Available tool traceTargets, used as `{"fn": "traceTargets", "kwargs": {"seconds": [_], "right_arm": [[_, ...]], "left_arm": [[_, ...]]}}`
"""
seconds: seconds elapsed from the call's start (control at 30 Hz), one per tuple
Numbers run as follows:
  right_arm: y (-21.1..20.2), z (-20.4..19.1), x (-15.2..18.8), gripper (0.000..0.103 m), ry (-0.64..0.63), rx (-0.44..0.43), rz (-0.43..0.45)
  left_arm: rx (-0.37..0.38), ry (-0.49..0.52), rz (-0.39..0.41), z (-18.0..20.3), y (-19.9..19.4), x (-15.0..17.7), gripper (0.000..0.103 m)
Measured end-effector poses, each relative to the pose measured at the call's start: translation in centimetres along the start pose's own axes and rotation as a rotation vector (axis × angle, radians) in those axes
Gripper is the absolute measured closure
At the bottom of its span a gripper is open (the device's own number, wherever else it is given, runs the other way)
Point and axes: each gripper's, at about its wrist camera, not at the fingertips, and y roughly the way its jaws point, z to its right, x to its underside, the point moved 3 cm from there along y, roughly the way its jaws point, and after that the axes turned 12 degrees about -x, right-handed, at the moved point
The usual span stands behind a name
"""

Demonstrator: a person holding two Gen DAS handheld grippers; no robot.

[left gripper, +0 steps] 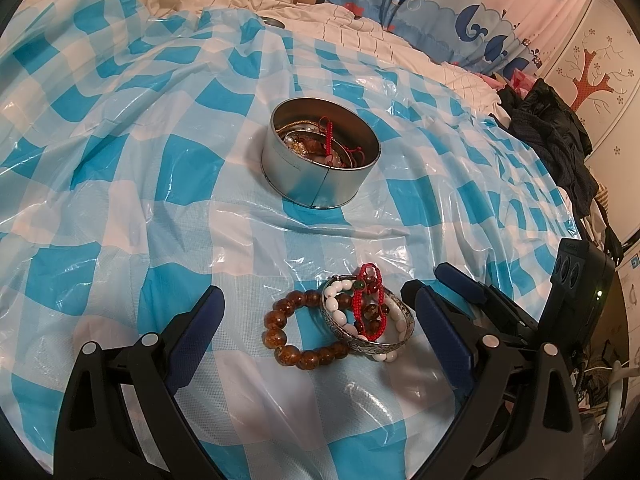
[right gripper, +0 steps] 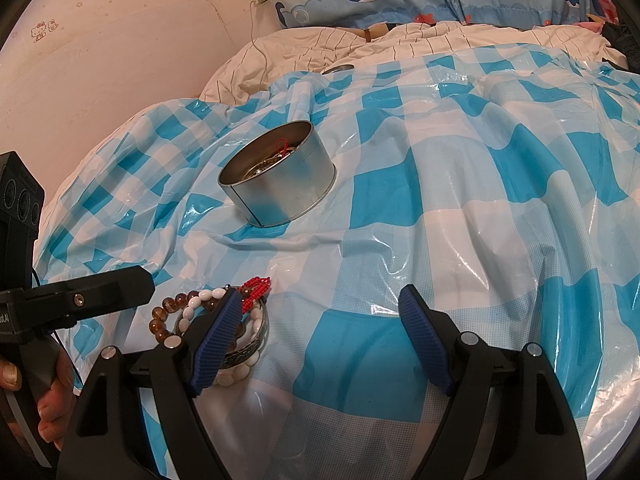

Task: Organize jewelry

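1. Your bracelets lay in a small heap on the bed's sheet (left gripper: 120, 208): a ring of glossy amber-brown beads (left gripper: 298, 330), a carved silver bangle (left gripper: 372, 342), white oval beads (left gripper: 390, 356) and a knotted red cord (left gripper: 370, 304), all overlapping.
2. Beyond them stood a round, dull metal tin (left gripper: 320, 168), open-topped, with more jewelry inside.
3. The sheet was shiny, crinkled blue-and-white checked plastic.
4. Your left hand-held gripper (left gripper: 316, 320) was spread around the heap, touching nothing.
5. Your right hand-held gripper (right gripper: 320, 332) was spread just beside the heap, pinching nothing.
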Motion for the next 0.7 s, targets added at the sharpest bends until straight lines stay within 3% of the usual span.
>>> {"fn": "traceTargets", "kwargs": {"seconds": [0.7], "right_arm": [[0.01,-0.05,0.0,0.026,0.0,0.0,0.0]], "left_arm": [[-0.002,0.003,-0.004,0.11,0.07,0.01,0.011]]}}
